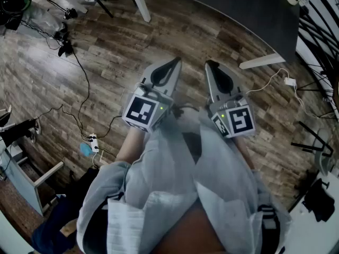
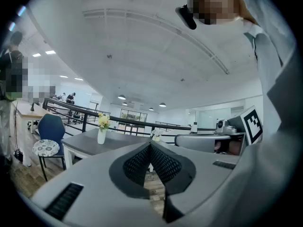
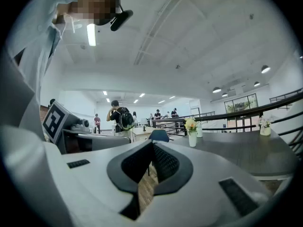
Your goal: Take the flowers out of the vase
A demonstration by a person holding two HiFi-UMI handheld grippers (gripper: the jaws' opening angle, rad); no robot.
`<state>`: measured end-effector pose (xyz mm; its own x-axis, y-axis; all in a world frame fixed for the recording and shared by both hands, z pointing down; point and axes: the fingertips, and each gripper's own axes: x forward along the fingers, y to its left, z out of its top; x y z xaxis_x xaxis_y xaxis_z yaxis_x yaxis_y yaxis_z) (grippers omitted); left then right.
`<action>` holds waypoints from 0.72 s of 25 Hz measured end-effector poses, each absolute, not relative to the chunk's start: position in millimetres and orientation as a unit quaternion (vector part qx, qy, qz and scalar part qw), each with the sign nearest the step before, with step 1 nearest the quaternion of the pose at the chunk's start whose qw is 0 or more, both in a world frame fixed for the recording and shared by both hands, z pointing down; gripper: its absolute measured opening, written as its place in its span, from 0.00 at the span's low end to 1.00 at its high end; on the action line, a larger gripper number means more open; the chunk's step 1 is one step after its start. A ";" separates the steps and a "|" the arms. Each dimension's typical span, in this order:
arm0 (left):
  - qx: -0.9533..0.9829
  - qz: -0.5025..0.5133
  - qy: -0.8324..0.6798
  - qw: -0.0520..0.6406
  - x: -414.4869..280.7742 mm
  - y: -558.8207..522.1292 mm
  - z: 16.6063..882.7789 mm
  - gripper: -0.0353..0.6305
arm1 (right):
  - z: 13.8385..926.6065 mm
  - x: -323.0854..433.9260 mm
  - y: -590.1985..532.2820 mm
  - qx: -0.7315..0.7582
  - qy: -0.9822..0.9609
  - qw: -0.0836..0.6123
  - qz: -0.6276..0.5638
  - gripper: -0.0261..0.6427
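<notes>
Left gripper (image 1: 176, 62) and right gripper (image 1: 211, 65) sit closed, empty. Approach step: the vase (image 2: 101, 136) stands well ahead; next I move in and open 1 around its seemingly yellow flowers (image 2: 103, 121).

Flowers (image 2: 103, 121) & vase (image 2: 101, 136): too small f/ detail; table (image 1: 238, 9): partly past head view's top edge.

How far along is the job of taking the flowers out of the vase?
Done: nothing; the flowers stand in the vase on the table. In hand: nothing; the left tool and the right tool are shut and empty, some way from the table. Left: reach the vase, grip the flowers, lift them out.
</notes>
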<state>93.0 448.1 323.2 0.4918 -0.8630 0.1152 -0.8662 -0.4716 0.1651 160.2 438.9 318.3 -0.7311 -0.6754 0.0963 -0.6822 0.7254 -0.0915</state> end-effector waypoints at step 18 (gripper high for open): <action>0.857 0.009 -0.509 0.084 116.9 444.6 320.6 0.06 | 316.9 183.3 434.7 0.362 -0.930 0.020 0.067 0.04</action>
<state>116.9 444.6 320.6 0.4819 -0.8703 0.1017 -0.8734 -0.4679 0.1353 183.3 434.7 316.9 -0.7373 -0.6700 0.0863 -0.6754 0.7290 -0.1108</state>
